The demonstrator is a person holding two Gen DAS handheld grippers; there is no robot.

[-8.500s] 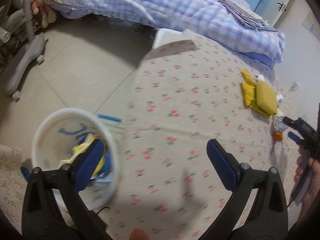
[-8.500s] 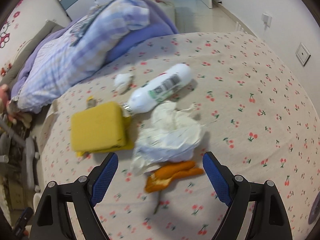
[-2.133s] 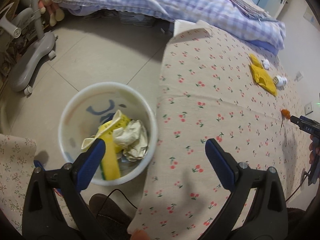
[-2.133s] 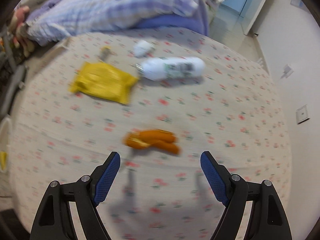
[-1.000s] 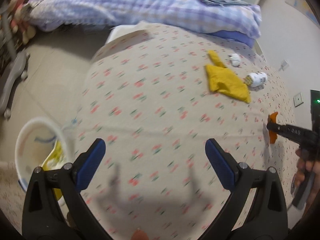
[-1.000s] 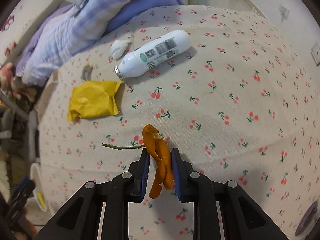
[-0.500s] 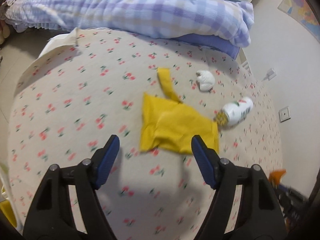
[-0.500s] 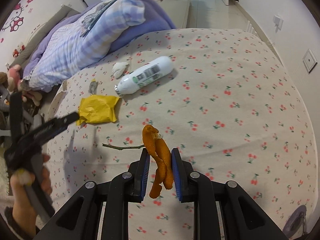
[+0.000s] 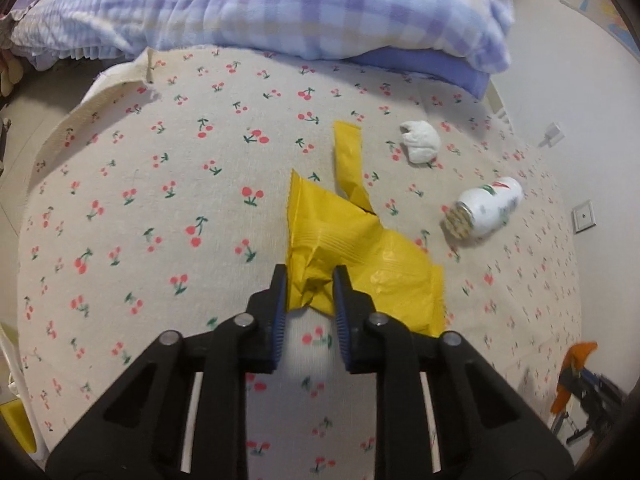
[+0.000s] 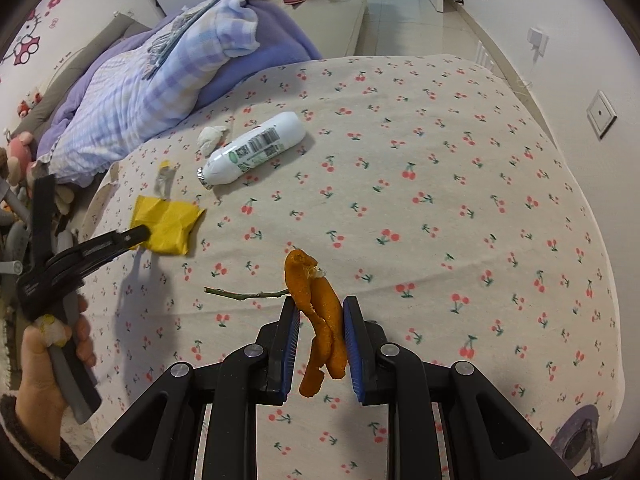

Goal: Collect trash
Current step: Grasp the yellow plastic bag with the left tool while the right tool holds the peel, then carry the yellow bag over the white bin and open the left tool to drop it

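Note:
My left gripper (image 9: 308,288) is shut on the near corner of a crumpled yellow wrapper (image 9: 352,252) that lies on the cherry-print bed sheet (image 9: 160,200). The wrapper also shows in the right wrist view (image 10: 168,224) with the left gripper (image 10: 138,236) at its edge. My right gripper (image 10: 320,316) is shut on an orange peel (image 10: 316,312) and holds it above the sheet. A white plastic bottle (image 10: 256,148) lies on its side, and a crumpled white tissue (image 10: 212,136) lies beside it. A thin twig (image 10: 244,294) lies on the sheet.
A torn yellow wrapper strip (image 9: 348,156) lies beyond the wrapper. A purple checked quilt (image 9: 280,4) is piled at the far side of the bed. Wall sockets (image 10: 600,114) are on the wall at the right. Plush toys (image 10: 20,156) sit at the far left.
My left gripper has moved forward over the bed and closed on the yellow wrapper. My right gripper keeps hold of the orange peel.

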